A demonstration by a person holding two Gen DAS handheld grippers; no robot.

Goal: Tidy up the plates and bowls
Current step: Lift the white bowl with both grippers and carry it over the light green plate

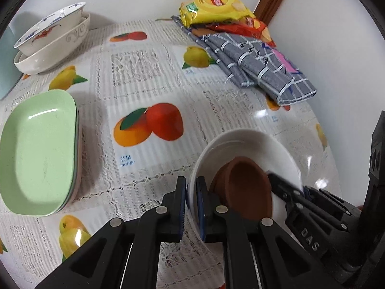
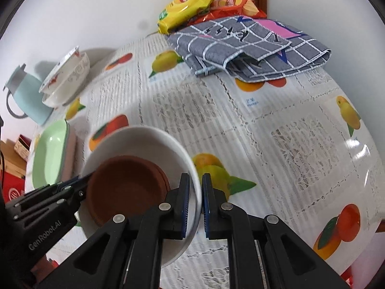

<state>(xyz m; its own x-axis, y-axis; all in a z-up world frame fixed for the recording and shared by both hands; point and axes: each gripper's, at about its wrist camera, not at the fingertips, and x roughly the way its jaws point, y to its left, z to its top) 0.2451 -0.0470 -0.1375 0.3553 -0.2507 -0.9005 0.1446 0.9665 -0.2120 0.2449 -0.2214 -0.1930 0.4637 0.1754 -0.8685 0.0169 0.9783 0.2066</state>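
Both grippers hold one white bowl (image 1: pixel 250 142) by opposite sides of its rim, low over the fruit-print tablecloth. I cannot tell whether it touches the cloth. My left gripper (image 1: pixel 191 183) is shut on the near-left rim, and the right gripper (image 1: pixel 285 189) bites the far side. Seen from the right wrist, my right gripper (image 2: pixel 196 180) is shut on the white bowl's (image 2: pixel 144 134) right rim. The left gripper (image 2: pixel 80 183) comes in from the left. A small stack of brown dishes (image 1: pixel 247 187) (image 2: pixel 127 185) lies tilted inside the bowl.
A stack of green rectangular plates (image 1: pixel 38 149) (image 2: pixel 50 154) lies to the left. Patterned bowls (image 1: pixel 48 38) (image 2: pixel 65 77) are nested at the back left beside a pale blue kettle (image 2: pixel 26 96). A folded grey checked cloth (image 1: pixel 252 60) (image 2: pixel 252 48) and snack packets (image 1: pixel 216 9) (image 2: pixel 187 4) fill the back right corner.
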